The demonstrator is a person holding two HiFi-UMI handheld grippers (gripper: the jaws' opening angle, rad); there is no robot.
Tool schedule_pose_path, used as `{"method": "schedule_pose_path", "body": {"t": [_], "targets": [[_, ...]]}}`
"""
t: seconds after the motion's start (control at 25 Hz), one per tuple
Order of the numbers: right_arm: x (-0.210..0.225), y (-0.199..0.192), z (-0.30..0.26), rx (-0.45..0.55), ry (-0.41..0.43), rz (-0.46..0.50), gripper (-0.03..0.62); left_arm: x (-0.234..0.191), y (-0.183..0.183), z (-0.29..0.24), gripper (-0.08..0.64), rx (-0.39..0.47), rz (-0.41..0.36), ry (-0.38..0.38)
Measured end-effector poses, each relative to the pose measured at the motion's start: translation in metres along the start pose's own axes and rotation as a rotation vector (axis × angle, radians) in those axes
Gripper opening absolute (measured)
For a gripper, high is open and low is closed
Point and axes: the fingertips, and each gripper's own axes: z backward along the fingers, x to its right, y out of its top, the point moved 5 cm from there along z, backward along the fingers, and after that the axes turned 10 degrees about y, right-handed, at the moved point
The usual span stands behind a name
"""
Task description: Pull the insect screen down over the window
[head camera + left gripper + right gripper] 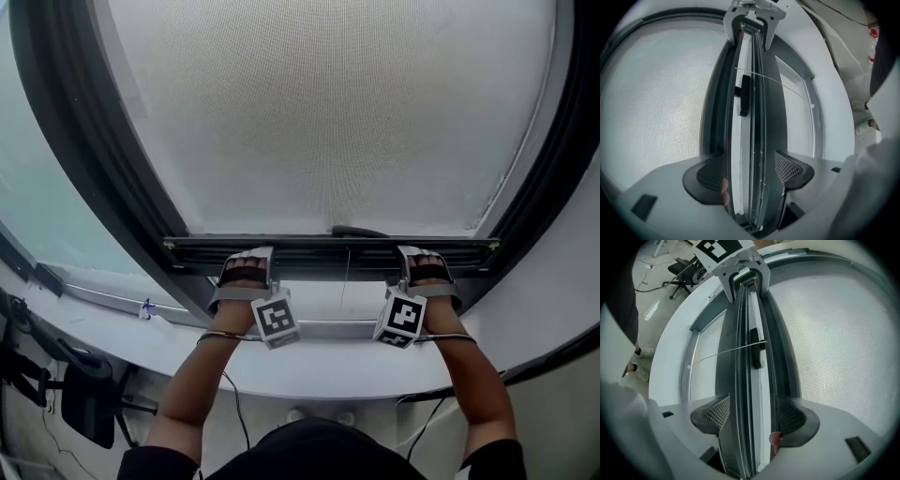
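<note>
Left gripper [749,176] jaws clamped on bar [757,117], pads pressed on both faces. Right gripper [754,416] grips same bar further right. I see dark handle [356,231] on bar's far edge between them, thin cord [345,281] hanging near side. Mesh [328,112] fills opening beyond bar. Bar sits low in frame [98,159], just above white sill [319,375].

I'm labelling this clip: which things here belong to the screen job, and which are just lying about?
Job: insect screen; its bottom bar; left gripper and right gripper, both clamped on that bar.
Lying about: office chair; neighbouring glass pane.
</note>
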Motion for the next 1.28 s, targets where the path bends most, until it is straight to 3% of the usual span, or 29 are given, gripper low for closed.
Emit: {"method": "schedule_pose_path", "body": {"t": [0.2, 0.76, 1.08, 1.28], "targets": [[-0.022, 0.001, -0.020, 0.007, 0.055, 0.005, 0.293, 0.029, 0.001, -0.007, 0.331, -0.022, -0.011, -0.088], [-0.039, 0.003, -0.025, -0.050, 0.157, -0.004, 0.293, 0.047, 0.000, -0.009, 0.331, -0.049, -0.030, -0.165], [-0.039, 0.004, -0.026, -0.039, 0.139, -0.021, 0.292, 0.048, 0.000, -0.008, 0.331, -0.051, -0.048, -0.150], [-0.036, 0.004, -0.027, -0.031, 0.125, -0.027, 0.291, 0.048, 0.001, -0.010, 0.331, -0.059, -0.017, -0.123]]}}
